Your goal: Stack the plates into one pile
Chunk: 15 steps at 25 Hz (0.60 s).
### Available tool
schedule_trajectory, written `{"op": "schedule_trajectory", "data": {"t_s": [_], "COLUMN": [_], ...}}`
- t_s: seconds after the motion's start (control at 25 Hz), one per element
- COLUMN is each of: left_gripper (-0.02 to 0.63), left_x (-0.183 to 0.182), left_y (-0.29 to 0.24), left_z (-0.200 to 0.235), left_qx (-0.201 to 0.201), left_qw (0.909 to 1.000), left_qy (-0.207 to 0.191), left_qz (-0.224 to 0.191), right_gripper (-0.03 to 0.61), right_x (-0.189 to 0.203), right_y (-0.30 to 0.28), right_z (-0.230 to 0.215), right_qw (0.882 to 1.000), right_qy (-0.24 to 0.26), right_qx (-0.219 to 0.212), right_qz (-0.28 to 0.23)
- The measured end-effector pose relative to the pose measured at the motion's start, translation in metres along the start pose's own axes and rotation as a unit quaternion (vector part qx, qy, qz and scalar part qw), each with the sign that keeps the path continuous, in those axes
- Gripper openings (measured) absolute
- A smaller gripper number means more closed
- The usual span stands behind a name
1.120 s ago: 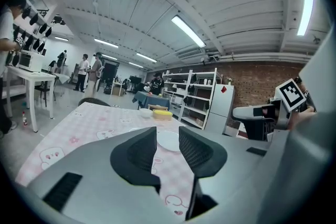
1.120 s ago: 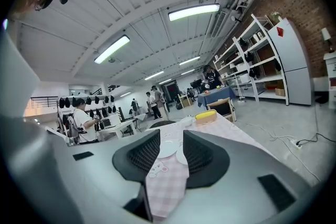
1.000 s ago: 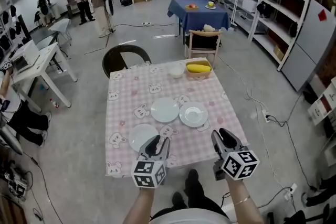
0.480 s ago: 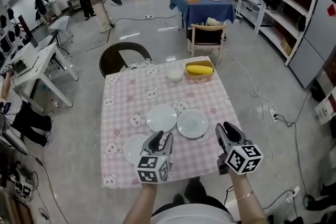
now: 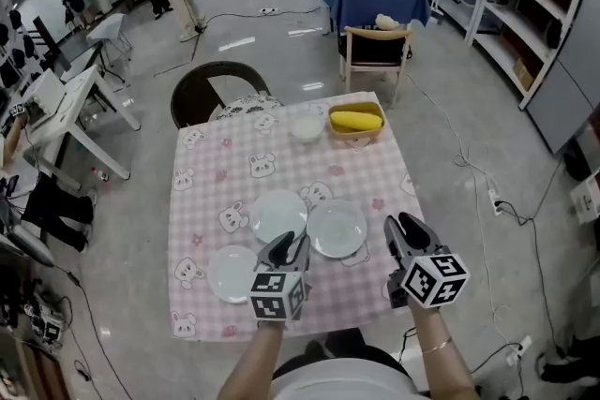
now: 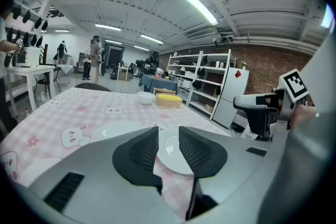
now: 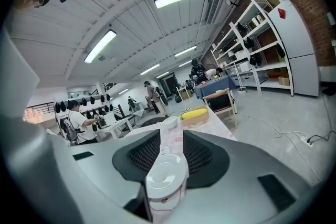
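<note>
Plates [image 5: 277, 216] lay unstacked on the table [image 5: 309, 166]: two just beside each other mid-table, and a third plate [image 5: 232, 274] near the front left corner. Left hand-held gripper [image 5: 289, 245] and right hand-held gripper [image 5: 403, 226] hovered released and empty. A clean pickup likely needed one jaw slid under a rim, a firm pinch, then a level lift.

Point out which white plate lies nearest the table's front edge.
The near-left plate, left of the left gripper; the middle plate and right plate sit farther back.
</note>
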State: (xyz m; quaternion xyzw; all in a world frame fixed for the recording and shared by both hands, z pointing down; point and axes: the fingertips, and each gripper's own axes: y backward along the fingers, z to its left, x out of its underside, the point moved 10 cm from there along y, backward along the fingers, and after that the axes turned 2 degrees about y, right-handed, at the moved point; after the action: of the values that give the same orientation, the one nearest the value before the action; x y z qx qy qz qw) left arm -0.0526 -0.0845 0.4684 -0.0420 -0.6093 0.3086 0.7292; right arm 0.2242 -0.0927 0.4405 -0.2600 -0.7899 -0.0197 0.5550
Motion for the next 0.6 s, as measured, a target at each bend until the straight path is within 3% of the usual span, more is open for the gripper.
{"op": "schedule_trajectory", "data": {"t_s": [0.28,0.6], "left_gripper": [0.13,0.138], "left_x": [0.017,0.03], "left_y": [-0.032,-0.059], "left_z": [-0.002,0.005], "left_qx": [-0.021,-0.043], "left_qw": [0.9976,0.989], "left_qy": [0.01,0.039], "left_qz": [0.065,0.136], "right_gripper": [0.123,0.123], "right_x": [-0.002,-0.002], "right_y": [-0.019,-0.036], "right_z": [-0.018,-0.029], "right_qw": [1.0,0.999], "right_qy": [-0.013,-0.018], "right_qx": [-0.005,-0.013], "right_qz": [0.016,0.026]}}
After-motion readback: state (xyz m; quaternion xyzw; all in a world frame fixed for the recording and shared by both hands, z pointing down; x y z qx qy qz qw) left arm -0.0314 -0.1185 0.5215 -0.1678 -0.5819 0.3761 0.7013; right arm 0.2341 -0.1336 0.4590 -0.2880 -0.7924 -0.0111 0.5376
